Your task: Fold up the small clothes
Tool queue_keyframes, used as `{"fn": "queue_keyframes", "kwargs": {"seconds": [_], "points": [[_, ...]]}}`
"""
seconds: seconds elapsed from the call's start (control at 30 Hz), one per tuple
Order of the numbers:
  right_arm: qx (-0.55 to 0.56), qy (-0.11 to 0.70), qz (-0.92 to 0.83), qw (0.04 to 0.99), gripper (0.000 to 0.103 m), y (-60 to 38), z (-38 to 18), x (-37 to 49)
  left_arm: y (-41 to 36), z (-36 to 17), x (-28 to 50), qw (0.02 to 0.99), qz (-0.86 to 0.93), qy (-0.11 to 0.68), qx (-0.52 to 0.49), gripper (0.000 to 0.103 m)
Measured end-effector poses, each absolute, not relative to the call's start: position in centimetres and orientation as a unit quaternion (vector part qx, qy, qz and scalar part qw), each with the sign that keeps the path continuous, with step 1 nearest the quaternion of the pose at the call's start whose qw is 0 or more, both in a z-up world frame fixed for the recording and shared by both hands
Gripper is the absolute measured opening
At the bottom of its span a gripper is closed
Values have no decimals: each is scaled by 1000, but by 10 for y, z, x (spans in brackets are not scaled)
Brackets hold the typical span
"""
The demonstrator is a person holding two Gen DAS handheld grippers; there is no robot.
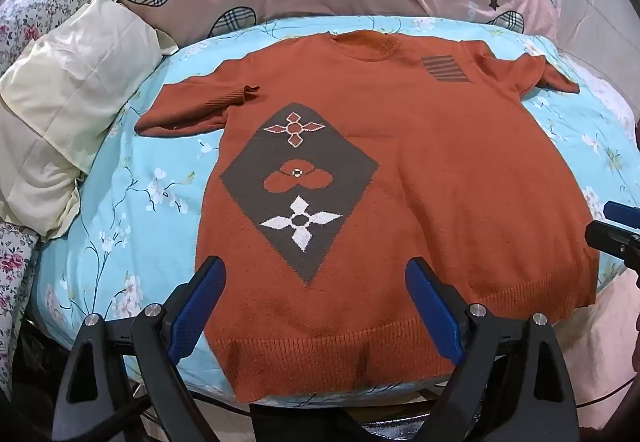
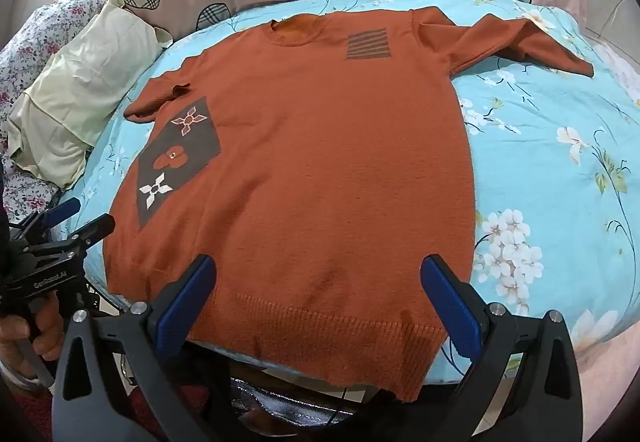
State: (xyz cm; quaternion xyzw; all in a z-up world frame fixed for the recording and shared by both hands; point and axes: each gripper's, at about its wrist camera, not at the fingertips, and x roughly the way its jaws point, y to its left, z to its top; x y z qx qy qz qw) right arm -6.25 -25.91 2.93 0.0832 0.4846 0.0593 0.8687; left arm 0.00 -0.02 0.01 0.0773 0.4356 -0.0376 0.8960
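The left gripper (image 1: pixel 316 278) and right gripper (image 2: pixel 318 274) gape empty over the orange sweater's (image 2: pixel 312 145) hem; only the right view shows the holder's hand (image 2: pixel 28 326).

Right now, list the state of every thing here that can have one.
sweater: spread flat, front up, unfolded
left sleeve: cuff flipped back onto itself
right sleeve: stretched outward, a bit rumpled
left gripper: open, empty, above the hem
right gripper: open, empty, above the hem
blue floral sheet: smooth under the sweater
cream pillow: creased, beside the sheet
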Motion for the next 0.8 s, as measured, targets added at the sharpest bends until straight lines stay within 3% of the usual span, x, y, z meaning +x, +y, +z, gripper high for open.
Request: {"fn": "queue_keyframes", "kwargs": {"seconds": [0.8], "points": [[85,486,63,868,102,-264,31,-55,1,-3,9,891,-32,447,73,92]]}}
